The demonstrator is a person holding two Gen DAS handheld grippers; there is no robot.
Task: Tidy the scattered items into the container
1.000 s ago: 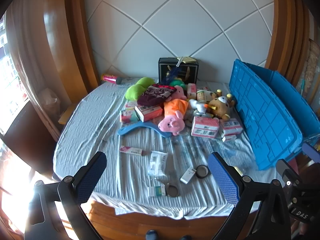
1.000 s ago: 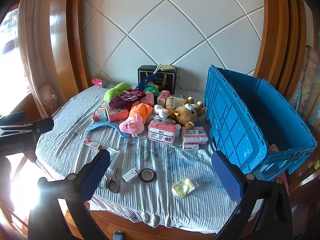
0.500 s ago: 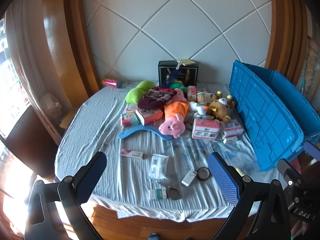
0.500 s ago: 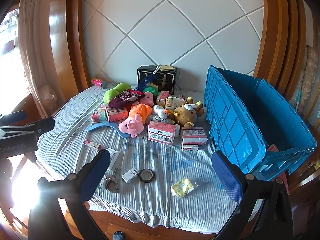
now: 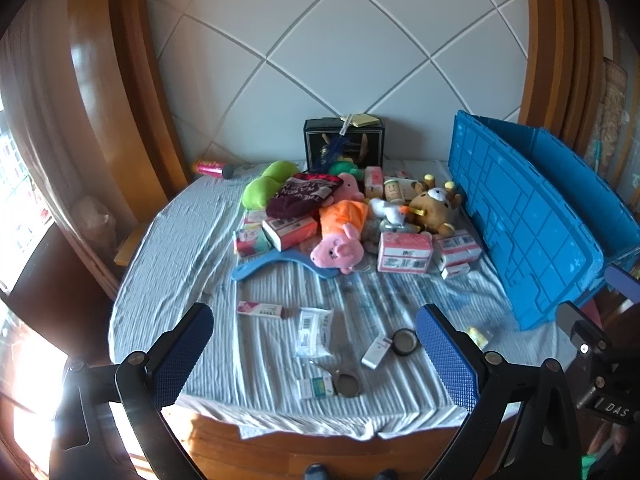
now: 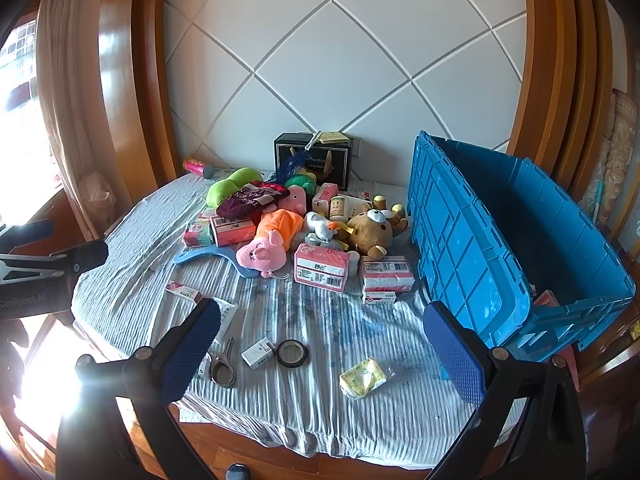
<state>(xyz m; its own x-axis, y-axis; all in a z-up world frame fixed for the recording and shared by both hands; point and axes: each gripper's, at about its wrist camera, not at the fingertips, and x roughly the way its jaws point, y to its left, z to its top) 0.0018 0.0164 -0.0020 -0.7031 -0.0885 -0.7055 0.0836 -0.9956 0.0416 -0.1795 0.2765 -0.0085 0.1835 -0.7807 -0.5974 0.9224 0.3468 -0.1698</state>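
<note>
Open-jawed right tool [image 6: 320, 344] above cluttered table [image 6: 120, 292], blue crate [image 6: 472, 248] alongside.

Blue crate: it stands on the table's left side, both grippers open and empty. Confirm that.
Not quite: the blue crate stands on the table's right side, as the right wrist view shows. The rest holds: the left gripper and right gripper are open and empty.

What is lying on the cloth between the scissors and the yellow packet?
In the right wrist view, a small white box and a black tape roll lie side by side between the scissors and the yellow packet.
</note>
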